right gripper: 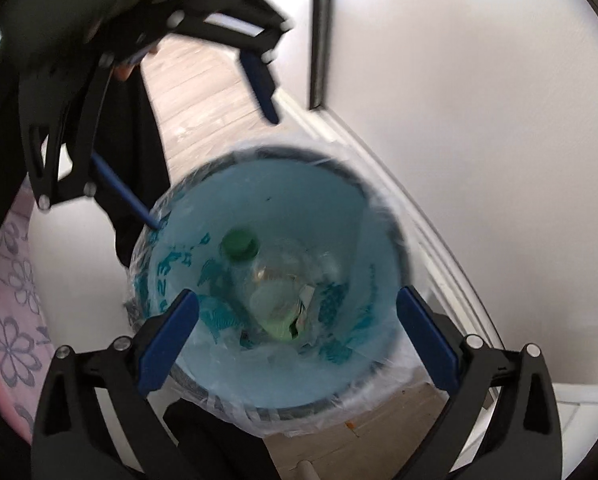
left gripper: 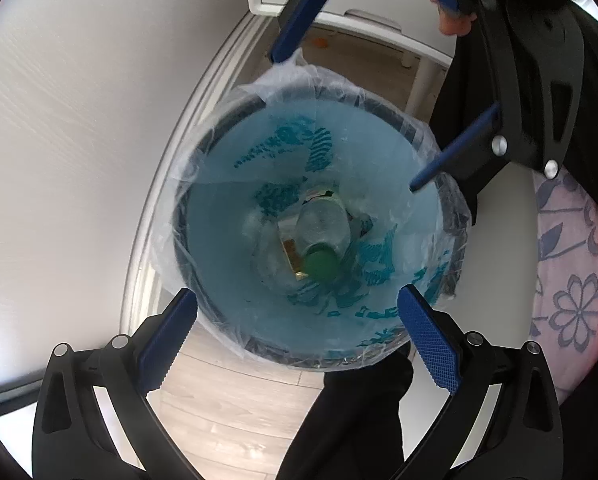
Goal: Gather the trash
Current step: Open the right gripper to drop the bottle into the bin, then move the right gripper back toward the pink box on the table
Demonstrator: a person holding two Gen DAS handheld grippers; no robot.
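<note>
A round trash bin (left gripper: 187, 240) lined with a clear and blue plastic bag stands on the floor below both grippers; it also shows in the right wrist view (right gripper: 383, 200). A clear plastic bottle (left gripper: 323, 224) with a green cap (left gripper: 319, 266) lies at the bin's bottom with other scraps; the bottle (right gripper: 275, 280) and its cap (right gripper: 239, 243) show in the right wrist view too. My left gripper (left gripper: 297, 312) is open and empty above the bin's near rim. My right gripper (right gripper: 297, 312) is open and empty above the bin, and shows across the bin in the left wrist view (left gripper: 343, 120).
A white wall (left gripper: 79, 140) and baseboard (left gripper: 171, 184) run beside the bin. Light wood floor (left gripper: 235, 412) lies around it. A pink floral cushion (left gripper: 571, 288) sits to one side. The person's dark trousers (left gripper: 363, 408) stand close to the bin.
</note>
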